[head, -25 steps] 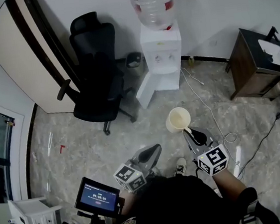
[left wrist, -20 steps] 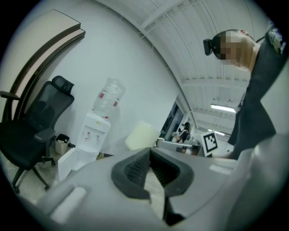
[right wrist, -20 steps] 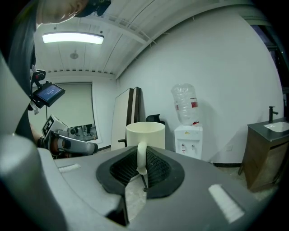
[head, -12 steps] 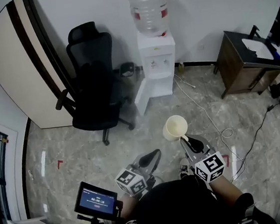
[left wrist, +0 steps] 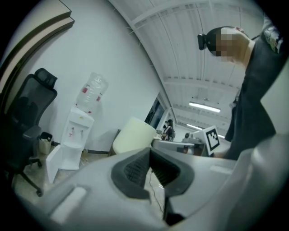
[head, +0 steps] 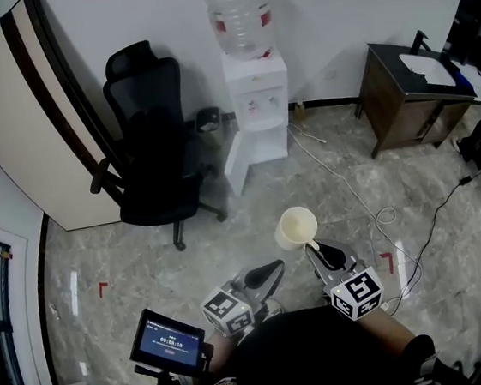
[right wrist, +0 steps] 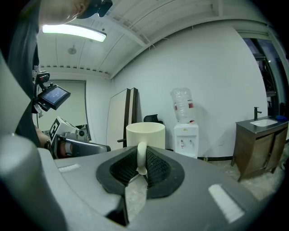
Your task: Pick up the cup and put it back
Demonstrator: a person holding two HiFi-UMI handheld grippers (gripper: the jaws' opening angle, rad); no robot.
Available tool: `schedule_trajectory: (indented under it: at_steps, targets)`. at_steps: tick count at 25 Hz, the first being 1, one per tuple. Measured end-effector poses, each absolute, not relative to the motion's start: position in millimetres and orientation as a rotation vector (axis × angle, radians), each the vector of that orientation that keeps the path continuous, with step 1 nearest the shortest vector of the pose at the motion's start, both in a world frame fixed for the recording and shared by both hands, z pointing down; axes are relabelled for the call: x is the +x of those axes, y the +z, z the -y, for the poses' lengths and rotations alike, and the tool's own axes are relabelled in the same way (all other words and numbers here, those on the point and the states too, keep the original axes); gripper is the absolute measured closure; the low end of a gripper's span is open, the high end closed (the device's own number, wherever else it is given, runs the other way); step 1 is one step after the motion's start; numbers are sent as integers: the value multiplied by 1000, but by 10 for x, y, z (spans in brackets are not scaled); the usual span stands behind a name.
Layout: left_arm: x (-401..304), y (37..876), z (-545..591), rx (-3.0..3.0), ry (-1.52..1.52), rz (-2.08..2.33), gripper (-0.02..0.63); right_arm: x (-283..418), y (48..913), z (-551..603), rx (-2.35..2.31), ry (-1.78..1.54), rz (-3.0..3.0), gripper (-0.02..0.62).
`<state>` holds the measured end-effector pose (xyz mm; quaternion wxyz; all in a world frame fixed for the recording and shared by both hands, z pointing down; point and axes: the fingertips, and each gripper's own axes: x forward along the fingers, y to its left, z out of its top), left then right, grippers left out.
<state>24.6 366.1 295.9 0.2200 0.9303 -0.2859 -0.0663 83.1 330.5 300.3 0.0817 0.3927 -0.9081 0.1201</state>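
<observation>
A cream cup (head: pixel 296 227) hangs in the air above the marble floor, held upright by its handle. My right gripper (head: pixel 318 248) is shut on that handle; in the right gripper view the cup (right wrist: pixel 145 134) stands just past the pads with the handle pinched between them. My left gripper (head: pixel 271 269) is to the left of the cup, shut with nothing in it. In the left gripper view the left gripper (left wrist: pixel 150 159) has its pads together, and the cup (left wrist: pixel 131 135) shows beyond them.
A water dispenser (head: pixel 256 99) stands against the far wall, with a black office chair (head: pixel 154 150) to its left and a dark wooden cabinet (head: pixel 407 99) to its right. Cables (head: pixel 390 213) trail across the floor. A small screen on a stand (head: pixel 168 340) sits at lower left.
The view has shifted back and to the right, so the dispenser and chair look farther away. Both grippers and the cup keep the same pose relative to each other.
</observation>
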Motion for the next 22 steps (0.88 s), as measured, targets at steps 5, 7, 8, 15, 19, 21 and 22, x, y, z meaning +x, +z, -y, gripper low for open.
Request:
schedule_trajectory:
  at_steps: [5,7,8,15,19,21,22]
  targets:
    - [592,2879,-3691,2579,-171,782,603,1078,2947,-3374,1142,335,2728,549]
    - [784,2804,-3704,2581,-153,784,603,1229,2908,-3398,1127,328,2733,551]
    - [884,2790,-3711,2585,-155,781,603,1315,2895,-3402,1119,324,2736,550]
    - [1392,2785,-3737,2591,-177,800,603,1822,2911,-3409,1062,338,2753,549]
    - [1613,2799,-3734,2589,-174,799,603,1973,2898,-3402,1019,313,2766,549]
    - [1727,2820,-3743,2601,-159,788,603,2046,2919,-3396,1008,310,2767,549]
    - [1773,2816,-3750,2605,-158,783,603,2080,2925,-3395,1004,312,2766,549]
